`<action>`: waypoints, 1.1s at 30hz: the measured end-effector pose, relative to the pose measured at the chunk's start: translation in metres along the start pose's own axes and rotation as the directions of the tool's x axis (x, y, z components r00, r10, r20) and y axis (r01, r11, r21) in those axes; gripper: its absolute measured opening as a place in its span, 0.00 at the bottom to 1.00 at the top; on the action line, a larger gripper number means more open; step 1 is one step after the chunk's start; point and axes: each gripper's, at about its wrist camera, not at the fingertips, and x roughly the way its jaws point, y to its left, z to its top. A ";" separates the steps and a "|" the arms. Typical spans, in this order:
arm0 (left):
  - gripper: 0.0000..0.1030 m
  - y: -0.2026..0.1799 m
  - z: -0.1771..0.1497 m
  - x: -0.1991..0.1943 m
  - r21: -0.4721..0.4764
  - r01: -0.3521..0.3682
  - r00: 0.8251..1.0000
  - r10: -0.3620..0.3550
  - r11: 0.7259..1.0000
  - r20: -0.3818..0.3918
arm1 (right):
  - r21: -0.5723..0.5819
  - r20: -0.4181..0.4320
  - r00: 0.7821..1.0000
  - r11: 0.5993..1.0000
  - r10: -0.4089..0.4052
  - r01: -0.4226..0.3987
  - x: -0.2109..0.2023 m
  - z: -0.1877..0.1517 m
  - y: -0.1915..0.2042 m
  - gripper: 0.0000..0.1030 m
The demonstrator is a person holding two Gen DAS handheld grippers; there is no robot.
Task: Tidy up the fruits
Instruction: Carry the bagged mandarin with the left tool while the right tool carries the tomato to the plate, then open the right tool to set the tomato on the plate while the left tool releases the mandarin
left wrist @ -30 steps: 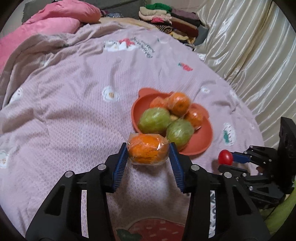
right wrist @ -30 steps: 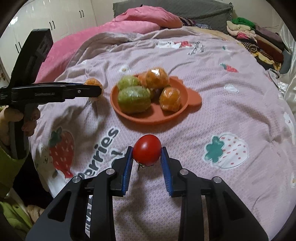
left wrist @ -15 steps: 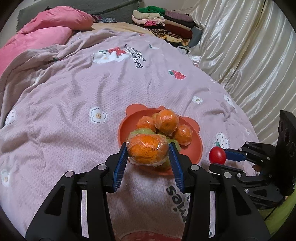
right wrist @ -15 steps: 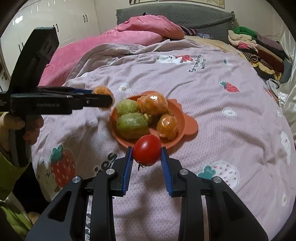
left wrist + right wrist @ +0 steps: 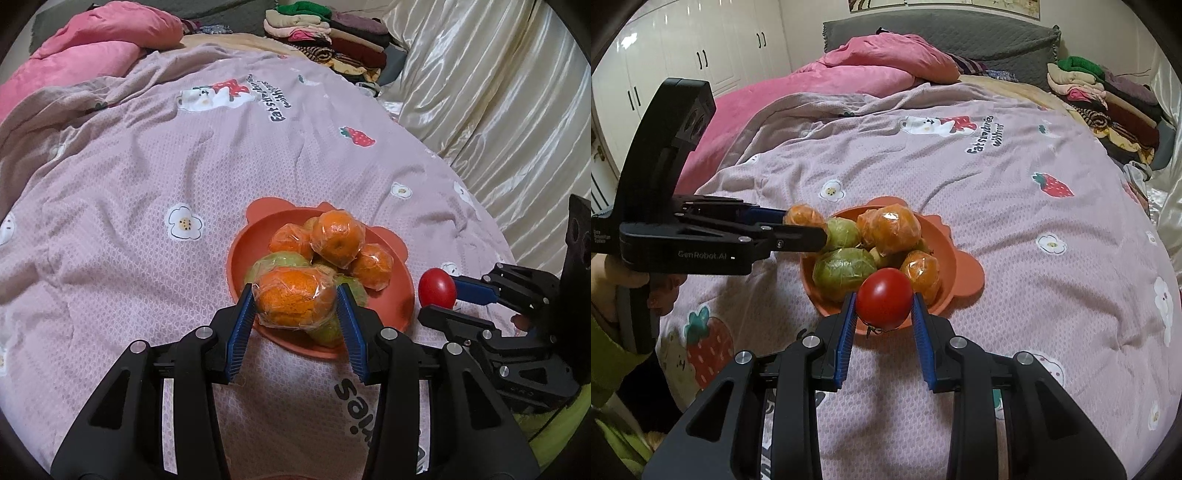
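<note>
My left gripper [image 5: 295,301] is shut on a plastic-wrapped orange [image 5: 293,297] and holds it over the near rim of the orange bear-eared plate [image 5: 243,258]. On the plate lie several wrapped oranges [image 5: 336,238] and wrapped green fruits [image 5: 844,271]. My right gripper [image 5: 884,308] is shut on a red tomato [image 5: 884,297], just in front of the plate's [image 5: 964,275] near edge. In the left wrist view the tomato [image 5: 437,288] shows to the right of the plate. In the right wrist view the left gripper's held orange [image 5: 803,216] hangs at the plate's left side.
The plate rests on a mauve printed blanket [image 5: 147,166] over a bed. Pink bedding [image 5: 886,62] lies at the head, folded clothes [image 5: 325,33] are stacked at the far corner, and a cream curtain [image 5: 498,92] hangs on the right. A hand [image 5: 661,291] holds the left gripper's handle.
Both grippers have come closer to the plate with their fruits still held. The wrapped orange now overlaps the plate's near rim, and the tomato sits at its front edge.
</note>
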 end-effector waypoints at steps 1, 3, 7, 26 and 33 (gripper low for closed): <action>0.35 0.000 0.000 0.000 0.000 0.001 1.000 -0.001 1.000 -0.002 | 0.001 -0.001 1.000 1.000 0.000 0.000 0.000 0.000 0.000 0.28; 0.36 0.000 0.000 0.001 -0.001 0.001 1.000 -0.001 1.000 -0.005 | 0.000 -0.001 1.000 1.000 0.002 -0.002 0.001 0.001 0.000 0.28; 0.36 0.002 0.000 0.003 -0.007 -0.002 1.000 0.002 1.000 -0.004 | -0.003 -0.006 1.000 1.000 0.005 -0.005 0.005 0.004 0.001 0.28; 0.36 0.005 0.000 0.004 -0.016 0.000 1.000 -0.001 1.000 -0.002 | -0.004 -0.039 0.999 1.000 0.001 -0.001 0.022 0.002 0.003 0.28; 0.36 0.005 0.001 0.004 -0.016 0.000 1.000 0.000 1.000 0.000 | -0.009 -0.048 0.999 1.000 0.003 -0.004 0.024 0.002 0.004 0.28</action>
